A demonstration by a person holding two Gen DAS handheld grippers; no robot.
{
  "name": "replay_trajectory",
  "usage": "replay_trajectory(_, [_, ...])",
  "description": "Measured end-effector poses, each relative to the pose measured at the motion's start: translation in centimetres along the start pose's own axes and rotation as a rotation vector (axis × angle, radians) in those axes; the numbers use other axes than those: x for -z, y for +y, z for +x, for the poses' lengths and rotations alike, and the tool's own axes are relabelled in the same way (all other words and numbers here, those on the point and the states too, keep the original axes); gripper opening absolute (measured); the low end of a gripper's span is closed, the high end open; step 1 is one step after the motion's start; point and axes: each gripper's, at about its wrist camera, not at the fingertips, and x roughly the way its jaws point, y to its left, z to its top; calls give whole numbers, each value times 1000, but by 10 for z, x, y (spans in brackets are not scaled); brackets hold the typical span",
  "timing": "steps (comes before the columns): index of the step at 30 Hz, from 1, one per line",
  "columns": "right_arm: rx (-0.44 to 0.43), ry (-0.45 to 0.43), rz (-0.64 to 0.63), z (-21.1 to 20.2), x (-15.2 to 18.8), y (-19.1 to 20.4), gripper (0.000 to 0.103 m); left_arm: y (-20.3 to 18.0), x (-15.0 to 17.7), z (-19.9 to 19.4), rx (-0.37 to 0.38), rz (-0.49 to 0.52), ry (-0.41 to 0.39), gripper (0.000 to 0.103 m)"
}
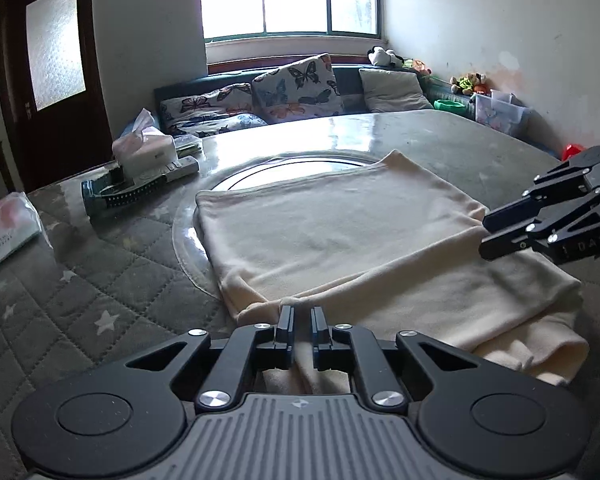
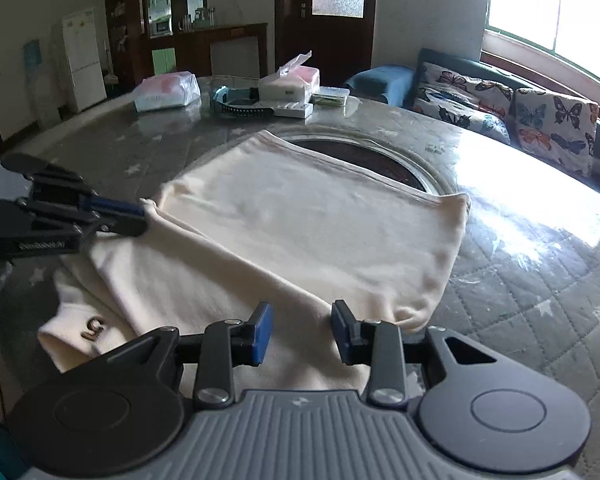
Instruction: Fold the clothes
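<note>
Cream garment on a quilted, star-patterned table cover, partly over the round glass inset at the table's centre; progress of the fold as seen from both wrist cameras. At the left, the left gripper has its fingers drawn close together on a ridge of cloth at the near left corner of the garment; the right wrist view shows the same gripper pinching the point where the upper layer's edge begins. In the middle, the garment lies in at least two layers: an upper panel, smooth and roughly rectangular, rests on a lower layer that shows as a band along the near side, so a fold is already present. A small dark mark sits on the protruding lower part at the near edge. At the right, the right gripper holds its fingers well apart above the near right edge of the cloth, gripping nothing; in the left wrist view it hovers at the right end of the upper layer's edge. Judged from this, the garment is partly folded: the lower layer still sticks out unevenly at the near right, and a further fold or squaring-up appears to remain. Whether the left gripper is laying down or lifting its corner cannot be settled. Tissue packs and a box stand well apart, at the far left.
</note>
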Motion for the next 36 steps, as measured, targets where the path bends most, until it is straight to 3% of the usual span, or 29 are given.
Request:
replay_trajectory(6, [-39, -7, -56, -24, 6, 11, 32, -5, 9, -28, 42, 75, -3, 10])
replay_trajectory(11, [-63, 36, -104, -22, 22, 22, 32, -22, 26, -53, 120, 191, -3, 16])
replay_trajectory(15, [-75, 47, -121, -26, 29, 27, 32, -41, 41, -65, 139, 323, -17, 29])
replay_trajectory(20, [-65, 35, -132, -38, 27, 25, 32, -52, 52, -66, 163, 392, -25, 29])
replay_trajectory(26, [-55, 65, -176, -44, 34, 26, 34, -63, 56, -54, 151, 420, -47, 29])
replay_trajectory(29, [-56, 75, -215, -48, 40, 29, 44, -71, 57, -52, 152, 451, -77, 27])
replay_trajectory(30, [-62, 77, -234, -50, 42, 30, 45, -72, 56, -51, 151, 455, -85, 20])
replay_trajectory(32, [-74, 82, -272, -53, 47, 34, 46, -71, 53, -49, 156, 433, -94, 11])
replay_trajectory(36, [-91, 53, -343, -54, 53, 43, 55, -57, 38, -48, 166, 336, -113, 10])
